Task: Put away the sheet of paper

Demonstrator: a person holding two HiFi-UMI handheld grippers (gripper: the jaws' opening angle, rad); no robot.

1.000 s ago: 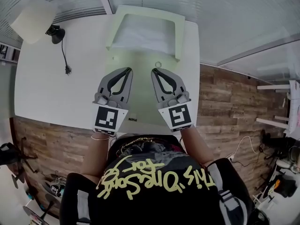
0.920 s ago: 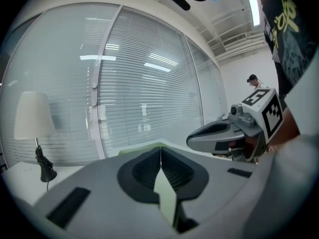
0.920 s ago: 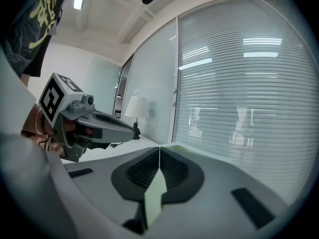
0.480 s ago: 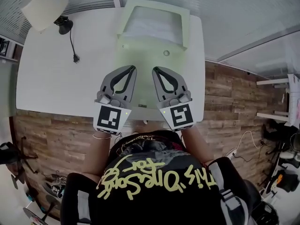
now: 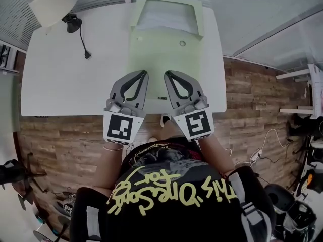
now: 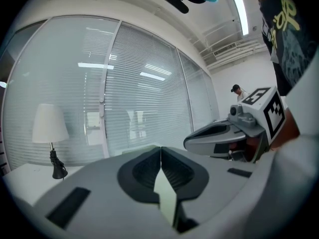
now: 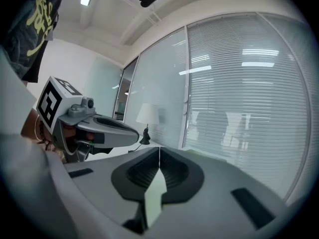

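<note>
A pale green folder (image 5: 154, 54) lies open on the white table (image 5: 65, 79). A white sheet of paper (image 5: 164, 16) rests in its far half, framed by the green rim. Both grippers hover side by side over the folder's near flap, at the table's front edge. My left gripper (image 5: 143, 73) (image 6: 161, 148) is shut, and so is my right gripper (image 5: 167, 74) (image 7: 159, 148). Neither visibly holds anything; only a pale green sliver shows in the gap behind each pair of closed tips. Both gripper views look level toward the window blinds, and each shows the other gripper (image 6: 219, 136) (image 7: 99, 128).
A white-shaded lamp (image 5: 53, 1) (image 6: 50, 123) (image 7: 148, 114) stands at the table's far left corner, its black cord and plug (image 5: 87, 54) trailing on the top. Wood floor surrounds the table, with cables and chair bases at the sides. A person (image 6: 237, 91) stands far off.
In the head view the table has slid away toward the top of the picture. Both grippers stay shut and side by side, now nearer the table's front edge.
</note>
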